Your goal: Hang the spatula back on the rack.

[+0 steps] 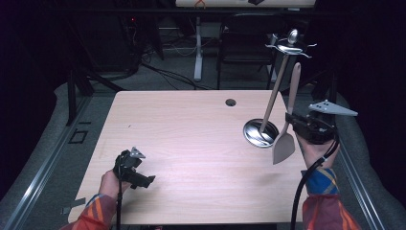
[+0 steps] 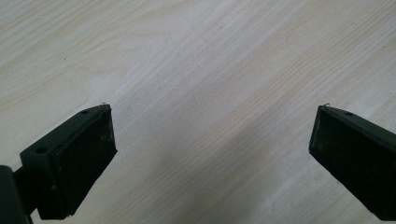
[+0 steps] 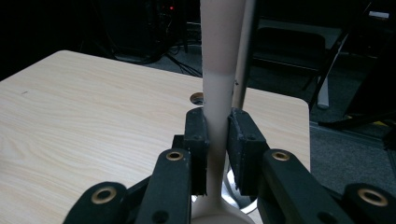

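A beige spatula hangs blade down over the right side of the wooden table, its handle pointing up. My right gripper is shut on the spatula's neck; in the right gripper view the pale handle rises between the pads of my right gripper. Just left of it stands a utensil stand: a round metal base, a slanting pole and a ring of hooks on top. My left gripper rests low near the front left, open over bare wood.
A round cable hole sits near the table's far edge. A dark chair and a white desk leg stand behind the table. The stand's pole runs close behind the spatula handle.
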Demonstrator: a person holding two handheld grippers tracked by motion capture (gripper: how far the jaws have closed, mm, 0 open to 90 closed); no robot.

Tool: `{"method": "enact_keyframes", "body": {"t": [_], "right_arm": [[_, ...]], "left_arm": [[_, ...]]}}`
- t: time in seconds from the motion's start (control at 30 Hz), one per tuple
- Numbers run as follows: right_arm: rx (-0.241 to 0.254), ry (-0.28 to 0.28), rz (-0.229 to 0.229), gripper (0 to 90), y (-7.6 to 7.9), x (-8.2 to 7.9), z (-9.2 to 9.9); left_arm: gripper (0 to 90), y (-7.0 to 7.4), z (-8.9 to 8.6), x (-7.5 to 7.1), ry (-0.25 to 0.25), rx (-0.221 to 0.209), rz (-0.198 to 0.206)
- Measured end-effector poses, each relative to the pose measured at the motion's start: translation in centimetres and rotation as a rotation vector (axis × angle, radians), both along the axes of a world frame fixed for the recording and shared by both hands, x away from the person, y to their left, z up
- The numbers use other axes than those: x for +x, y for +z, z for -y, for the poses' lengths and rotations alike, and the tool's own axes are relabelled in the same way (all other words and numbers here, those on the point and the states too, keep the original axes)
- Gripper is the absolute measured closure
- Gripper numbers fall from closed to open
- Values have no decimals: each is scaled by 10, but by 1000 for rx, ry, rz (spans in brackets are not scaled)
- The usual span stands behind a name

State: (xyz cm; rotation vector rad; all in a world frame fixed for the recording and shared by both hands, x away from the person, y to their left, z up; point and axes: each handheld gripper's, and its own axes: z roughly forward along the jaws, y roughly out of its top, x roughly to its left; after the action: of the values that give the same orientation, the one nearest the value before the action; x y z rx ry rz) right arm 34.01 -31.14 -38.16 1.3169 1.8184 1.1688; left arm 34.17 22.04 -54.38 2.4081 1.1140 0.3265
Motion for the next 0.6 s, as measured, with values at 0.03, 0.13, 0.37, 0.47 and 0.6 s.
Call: {"method": "enact_keyframes", "body": {"t": [0.03,0.13,0.37,0.47,0.6], "right_arm": [[7,-2,2,789,1,0,2],[26,-12,3,789,4,3,10],[55,-32,10,789,10,7,22],[62,-36,-2,789,10,12,24],[61,-35,-12,789,10,16,26]], "left_arm": [[2,0,0,0,1,0,-1],[3,0,1,0,1,0,-2],[2,-1,0,1,6,3,-5],[3,-1,0,1,5,4,-5],[2,-2,0,1,8,3,-6]]}}
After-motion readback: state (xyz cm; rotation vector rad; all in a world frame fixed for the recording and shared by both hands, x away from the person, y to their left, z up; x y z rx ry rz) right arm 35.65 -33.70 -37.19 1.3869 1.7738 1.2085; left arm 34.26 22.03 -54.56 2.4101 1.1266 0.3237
